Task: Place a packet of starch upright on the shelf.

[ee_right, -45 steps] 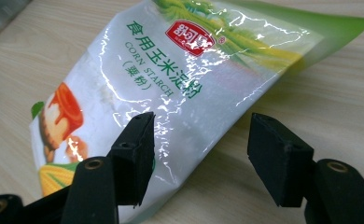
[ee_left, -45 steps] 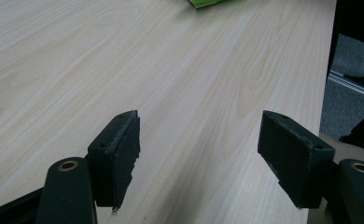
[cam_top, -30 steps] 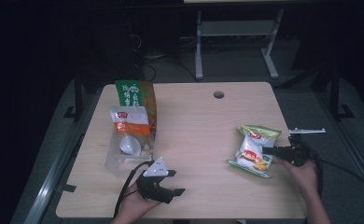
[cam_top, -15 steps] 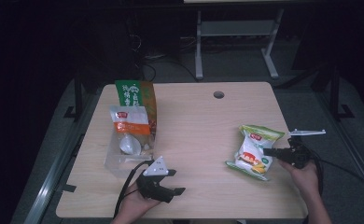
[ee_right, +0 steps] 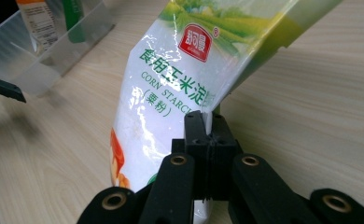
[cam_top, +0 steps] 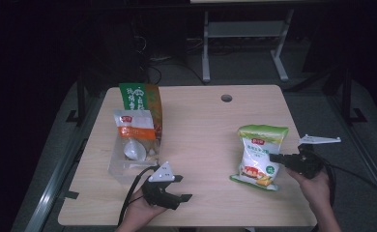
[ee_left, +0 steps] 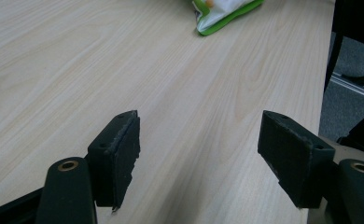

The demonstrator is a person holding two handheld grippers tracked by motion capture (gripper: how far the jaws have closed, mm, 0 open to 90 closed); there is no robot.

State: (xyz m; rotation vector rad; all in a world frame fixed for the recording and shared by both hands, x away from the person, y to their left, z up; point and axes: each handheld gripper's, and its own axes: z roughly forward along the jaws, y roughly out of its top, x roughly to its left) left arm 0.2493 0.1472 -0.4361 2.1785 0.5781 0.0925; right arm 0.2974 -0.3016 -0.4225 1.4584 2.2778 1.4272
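A white and green corn starch bag [cam_top: 257,155] stands tilted up on the right side of the wooden table [cam_top: 201,130], its lower end still on the wood. My right gripper [cam_top: 274,157] is shut on the bag's right edge. In the right gripper view the jaws pinch the thin side seam of the bag [ee_right: 180,84], with the right gripper [ee_right: 208,128] just under the printed text. My left gripper [cam_top: 182,187] rests near the table's front edge, open with nothing in it. In the left gripper view the left gripper [ee_left: 199,128] spans bare wood, and the bag [ee_left: 222,9] lies far ahead.
A clear plastic bin [cam_top: 121,166] sits at the left of the table and holds an orange and white packet [cam_top: 131,128]. A green and orange bag [cam_top: 140,99] stands behind it. A cable hole [cam_top: 226,98] is at the back. Metal frame legs [cam_top: 244,34] stand beyond the table.
The bag lay flat before; its right side has been lifted, so it now stands tilted. My right gripper has risen with the bag's edge. The left gripper has not moved.
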